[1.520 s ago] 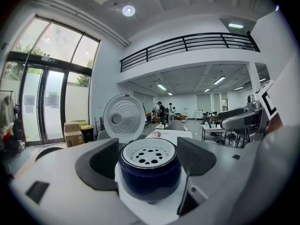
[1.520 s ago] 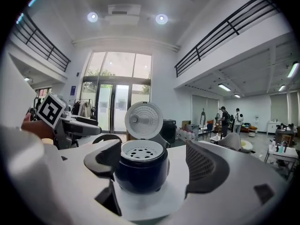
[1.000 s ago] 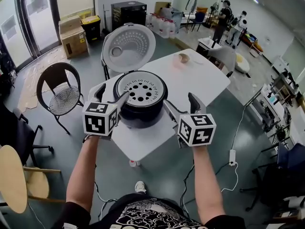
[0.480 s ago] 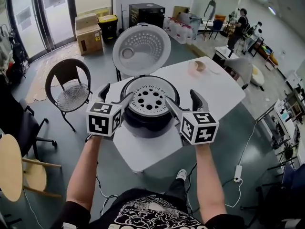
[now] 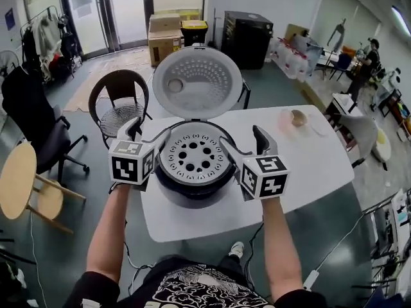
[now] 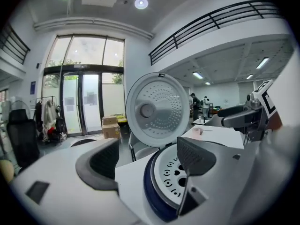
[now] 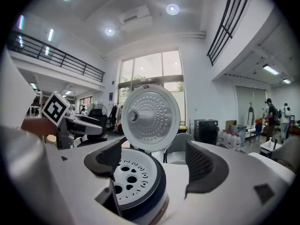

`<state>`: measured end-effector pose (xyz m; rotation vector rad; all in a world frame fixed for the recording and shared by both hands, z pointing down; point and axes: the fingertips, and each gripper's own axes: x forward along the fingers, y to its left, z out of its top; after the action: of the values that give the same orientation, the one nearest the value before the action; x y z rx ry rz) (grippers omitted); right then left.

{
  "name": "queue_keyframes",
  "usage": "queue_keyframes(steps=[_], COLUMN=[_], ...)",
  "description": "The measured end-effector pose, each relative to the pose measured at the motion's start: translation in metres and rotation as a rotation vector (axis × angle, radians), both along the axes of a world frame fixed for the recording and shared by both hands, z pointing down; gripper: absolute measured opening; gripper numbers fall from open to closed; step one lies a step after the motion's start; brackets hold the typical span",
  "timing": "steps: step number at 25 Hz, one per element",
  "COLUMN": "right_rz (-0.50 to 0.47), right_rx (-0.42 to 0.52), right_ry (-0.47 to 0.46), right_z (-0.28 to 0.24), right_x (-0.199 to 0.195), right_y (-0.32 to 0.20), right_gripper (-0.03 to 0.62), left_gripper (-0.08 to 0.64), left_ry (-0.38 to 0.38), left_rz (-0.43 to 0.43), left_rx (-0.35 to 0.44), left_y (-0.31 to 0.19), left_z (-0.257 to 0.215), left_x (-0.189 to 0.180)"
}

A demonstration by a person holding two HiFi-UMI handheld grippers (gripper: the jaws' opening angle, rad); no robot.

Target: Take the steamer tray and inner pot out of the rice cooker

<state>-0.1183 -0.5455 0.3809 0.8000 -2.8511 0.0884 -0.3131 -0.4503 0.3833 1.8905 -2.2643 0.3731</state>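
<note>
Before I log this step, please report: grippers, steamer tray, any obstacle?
Left gripper open, right gripper open, flanking rice cooker. Steamer tray still inside, lid up. No obstruction seen.

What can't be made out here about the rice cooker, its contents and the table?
Inner pot: hidden in every view under the steamer tray, which covers the rice cooker opening.
Contact: in the head view the left gripper and right gripper overlap the tray's rim; whether they touch it is unclear.
Small brownish object on the table: too small to identify.
Cooker's base: blocked by the jaws in both gripper views.
</note>
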Motion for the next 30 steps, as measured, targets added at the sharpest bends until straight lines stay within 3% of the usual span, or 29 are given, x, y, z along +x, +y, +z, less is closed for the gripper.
queue_keyframes(steps=[9, 16, 23, 30], right_rz=[-0.308, -0.472, -0.674, -0.871], right_rx=[0.000, 0.016, 0.068, 0.133], right_ry=[0.040, 0.066, 0.139, 0.407], right_z=[-0.010, -0.005, -0.007, 0.026], right_x=[0.029, 0.020, -0.010, -0.045], right_y=[-0.078, -0.072, -0.020, 0.035], right_gripper=[0.426, 0.426, 0.414, 0.414], left_gripper=[0.380, 0.380, 0.380, 0.380], left_ry=[-0.010, 0.007, -0.001, 0.019], left_rz=[-0.302, -0.429, -0.445, -0.406], left_rx=[-0.023, -0.020, -0.022, -0.015], left_y=[-0.027, -0.004, 0.019, 0.034], left_z=[-0.016, -0.011, -0.013, -0.004], left_x=[0.061, 0.083, 0.085, 0.077])
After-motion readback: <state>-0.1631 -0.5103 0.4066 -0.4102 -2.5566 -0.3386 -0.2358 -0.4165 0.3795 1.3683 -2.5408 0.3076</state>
